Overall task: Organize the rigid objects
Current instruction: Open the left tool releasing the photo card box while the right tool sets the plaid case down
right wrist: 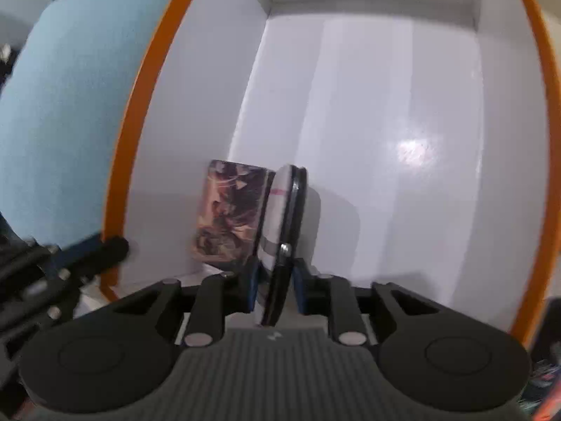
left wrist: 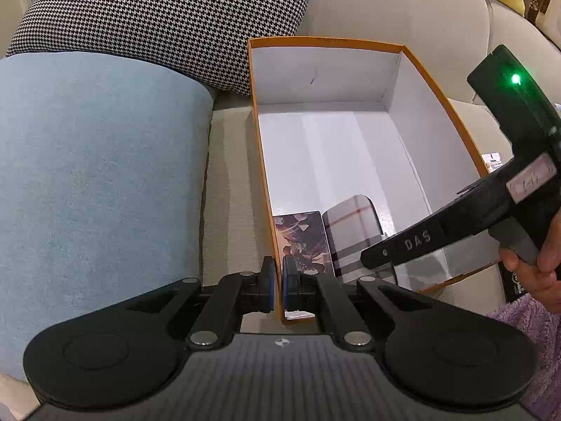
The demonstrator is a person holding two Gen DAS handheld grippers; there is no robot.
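Beige sofa cushions (left wrist: 231, 182) carry the orange box (left wrist: 434, 80), its near wall pinched by the clenched left claw (left wrist: 276, 282), while the right claw (right wrist: 273, 280) grasps a plaid case (right wrist: 277, 203) on edge beside a patterned card box (right wrist: 228, 210), seemingly placing it; letting go comes next.

Most of the orange-rimmed box (left wrist: 350, 147) floor lies bare toward its far wall. The near corner is crowded: a patterned card box (right wrist: 229, 214) and a plaid case (right wrist: 280, 207) stand there. Left, a blue cushion (left wrist: 98, 175) flanks the box; a houndstooth pillow (left wrist: 168, 17) blocks behind.
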